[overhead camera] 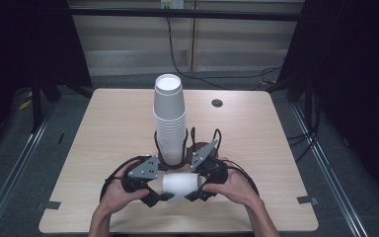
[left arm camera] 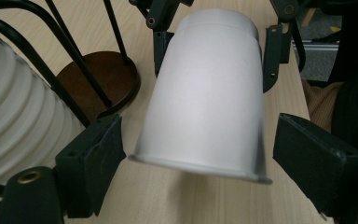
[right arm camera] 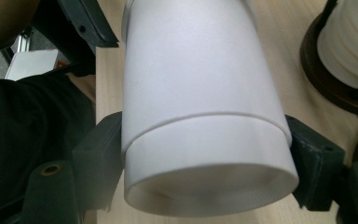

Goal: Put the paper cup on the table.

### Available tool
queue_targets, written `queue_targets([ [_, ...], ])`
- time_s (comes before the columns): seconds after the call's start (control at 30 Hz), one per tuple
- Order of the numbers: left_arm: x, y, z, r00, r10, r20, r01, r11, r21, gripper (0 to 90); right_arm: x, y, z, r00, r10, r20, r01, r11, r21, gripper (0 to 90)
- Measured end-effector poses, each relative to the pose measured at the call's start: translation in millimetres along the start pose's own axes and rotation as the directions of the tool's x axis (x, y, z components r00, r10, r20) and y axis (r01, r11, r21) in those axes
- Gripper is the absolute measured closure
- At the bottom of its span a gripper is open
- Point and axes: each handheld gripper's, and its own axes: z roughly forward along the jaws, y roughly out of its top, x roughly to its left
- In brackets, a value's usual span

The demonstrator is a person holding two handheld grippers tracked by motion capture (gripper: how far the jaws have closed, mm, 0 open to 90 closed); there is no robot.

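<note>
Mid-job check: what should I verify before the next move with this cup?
1. Right gripper gripping the cup: ok, its fingers press both sides.
2. Left gripper gripping the cup: not ok, its fingers flank the rim end with gaps.
3. Cup apart from the stack: ok, it lies level in front of it.
4. Single cup or two nested: cannot tell, a step rings it near the right fingers.
5. Stack upright in its holder: ok.
</note>
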Motion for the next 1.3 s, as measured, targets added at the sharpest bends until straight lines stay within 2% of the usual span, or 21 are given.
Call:
queue_targets([
  [0.27,0.8,-6.4,-7.1,0.9988,-0.028,-0.041,0.026,0.9989,-0.039,16.1,-3.2,-13.8,-7.3,0.9979,0.057,0.031,-0.056,0.997,-0.045,23.2],
  [0.4,0.7,-10.3,-9.3,0.9969,-0.055,-0.056,0.051,0.9965,-0.066,15.9,-5.3,-20.2,-15.3,0.9961,0.080,0.036,-0.076,0.993,-0.095,23.1],
  [0.5,0.0,-14.8,-10.9,0.9950,-0.085,-0.052,0.079,0.9907,-0.111,16.0,-3.0,-22.1,-24.6,0.9954,0.081,0.050,-0.073,0.986,-0.149,23.1],
  [0.53,-0.6,-18.3,-11.4,0.9949,-0.093,-0.039,0.087,0.9870,-0.135,16.0,-2.1,-24.2,-27.9,0.9945,0.095,0.046,-0.084,0.978,-0.189,23.1],
  [0.57,-0.6,-18.3,-11.4,0.9949,-0.093,-0.039,0.087,0.9870,-0.135,16.0,-1.9,-25.3,-28.2,0.9944,0.094,0.047,-0.083,0.976,-0.199,23.1],
  [0.6,-1.9,-19.7,-10.9,0.9933,-0.107,-0.045,0.099,0.9839,-0.148,16.0,-1.9,-25.3,-28.2,0.9944,0.094,0.047,-0.083,0.976,-0.199,23.1],
  [0.63,-1.8,-21.2,-11.3,0.9938,-0.100,-0.048,0.093,0.9851,-0.145,16.1,-1.9,-26.1,-28.1,0.9943,0.096,0.046,-0.085,0.974,-0.211,23.1],
  [0.67,-4.2,-23.5,-10.6,0.9901,-0.130,-0.053,0.121,0.9800,-0.158,16.0,-2.4,-27.6,-27.2,0.9944,0.097,0.041,-0.085,0.970,-0.229,23.0],
  [0.77,-5.4,-24.9,-10.1,0.9886,-0.139,-0.059,0.128,0.9795,-0.155,16.0,-1.5,-28.5,-26.3,0.9942,0.101,0.037,-0.088,0.963,-0.254,23.0],
  [0.8,-7.3,-26.6,-9.0,0.9874,-0.145,-0.063,0.134,0.9781,-0.160,16.0,-1.5,-29.9,-26.0,0.9931,0.110,0.039,-0.095,0.955,-0.281,23.0],
  [0.87,-7.3,-27.9,-8.5,0.9876,-0.145,-0.059,0.134,0.9776,-0.162,16.0,-1.4,-32.0,-25.3,0.9930,0.113,0.036,-0.096,0.945,-0.313,23.0],
  [0.9,-7.3,-29.4,-8.0,0.9868,-0.150,-0.061,0.138,0.9753,-0.173,16.0,-1.4,-32.0,-25.3,0.9930,0.113,0.036,-0.096,0.945,-0.313,23.0],
  [0.93,-7.1,-30.9,-7.3,0.9863,-0.153,-0.060,0.140,0.9734,-0.181,16.0,-1.3,-34.7,-23.9,0.9930,0.115,0.028,-0.099,0.936,-0.338,23.0],
  [0.97,-7.6,-32.1,-6.2,0.9845,-0.165,-0.059,0.152,0.9700,-0.190,16.0,-1.3,-34.7,-23.9,0.9930,0.115,0.028,-0.099,0.936,-0.338,23.0],
  [1.03,-7.7,-33.8,-3.2,0.9841,-0.171,-0.047,0.158,0.9639,-0.215,15.9,-1.5,-39.2,-20.6,0.9917,0.127,0.019,-0.112,0.929,-0.353,22.9],
  [1.1,-9.0,-33.4,-1.2,0.9865,-0.160,-0.035,0.149,0.9660,-0.211,15.8,-0.1,-40.5,-19.3,0.9920,0.126,0.015,-0.111,0.921,-0.374,22.9],
  [1.13,-9.0,-33.4,-1.2,0.9865,-0.160,-0.035,0.149,0.9660,-0.211,15.8,-0.1,-40.5,-19.3,0.9920,0.126,0.015,-0.111,0.921,-0.374,22.9],
  [1.17,-10.5,-33.0,0.0,0.9871,-0.157,-0.032,0.146,0.9652,-0.217,15.8,1.7,-42.4,-18.8,0.9926,0.121,0.015,-0.104,0.906,-0.409,23.0],
  [1.2,-10.5,-33.0,0.0,0.9871,-0.157,-0.032,0.146,0.9652,-0.217,15.8,1.7,-42.4,-18.8,0.9926,0.121,0.015,-0.104,0.906,-0.409,23.0],
  [1.23,-10.7,-33.0,-0.1,0.9873,-0.153,-0.041,0.141,0.9653,-0.220,15.8,2.1,-45.2,-17.7,0.9923,0.123,0.013,-0.106,0.897,-0.428,23.0],
  [1.3,-11.7,-34.6,-0.1,0.9867,-0.155,-0.050,0.139,0.9618,-0.236,15.8,2.1,-46.8,-16.7,0.9921,0.124,0.017,-0.105,0.895,-0.434,22.9],
])
